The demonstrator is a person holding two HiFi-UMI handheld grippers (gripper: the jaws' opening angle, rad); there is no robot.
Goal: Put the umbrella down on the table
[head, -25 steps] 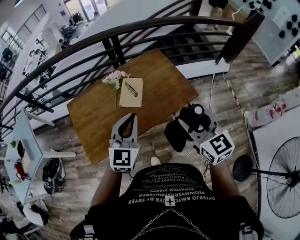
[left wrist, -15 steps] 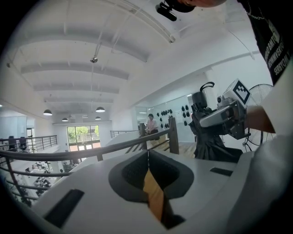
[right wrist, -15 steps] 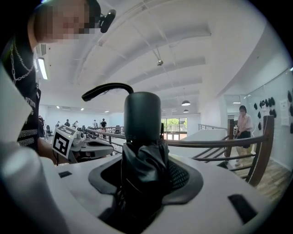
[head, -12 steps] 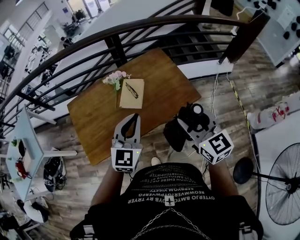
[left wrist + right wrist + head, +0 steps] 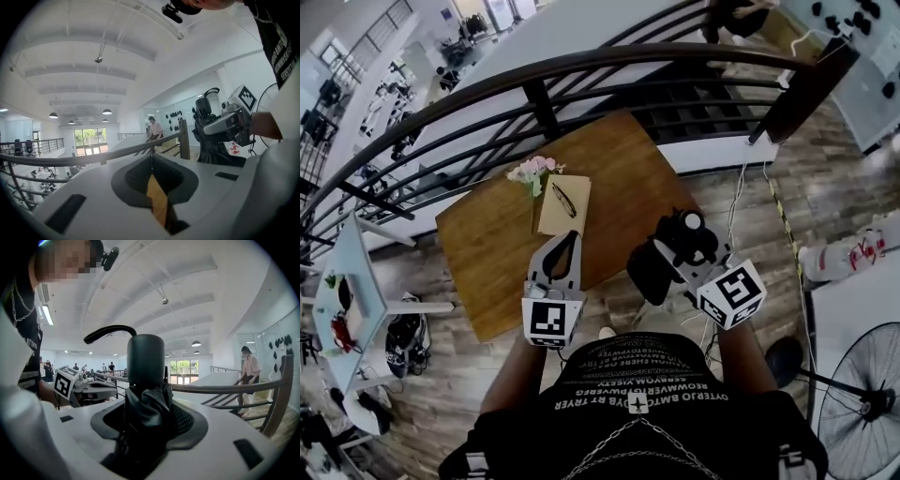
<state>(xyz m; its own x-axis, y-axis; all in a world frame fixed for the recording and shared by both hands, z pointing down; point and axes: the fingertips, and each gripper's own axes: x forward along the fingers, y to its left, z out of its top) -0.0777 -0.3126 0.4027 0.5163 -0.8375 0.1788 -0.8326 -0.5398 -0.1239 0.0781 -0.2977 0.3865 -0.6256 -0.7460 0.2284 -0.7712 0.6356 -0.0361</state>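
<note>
A black folded umbrella [image 5: 659,264] stands upright between the jaws of my right gripper [image 5: 677,247], which is shut on it just off the near right edge of the wooden table [image 5: 487,234]. In the right gripper view the umbrella's fabric [image 5: 145,411] fills the jaws of my right gripper [image 5: 147,401], and its round handle with a wrist strap rises above them. My left gripper [image 5: 570,238] is shut and holds nothing, its tips over the table's near edge. In the left gripper view the tips of my left gripper [image 5: 151,156] meet, with table wood [image 5: 157,202] showing through the gap below them.
On the table lie a tan notebook with a pen [image 5: 563,202] and a small bunch of flowers [image 5: 532,170]. A dark curved railing [image 5: 581,67] runs behind the table. A standing fan [image 5: 861,405] is at the right, a white side table [image 5: 347,298] at the left. A person [image 5: 250,369] stands beyond the railing.
Both grippers and the umbrella have moved a little forward toward the table. The grip on the umbrella is unchanged and the left gripper stays shut.
</note>
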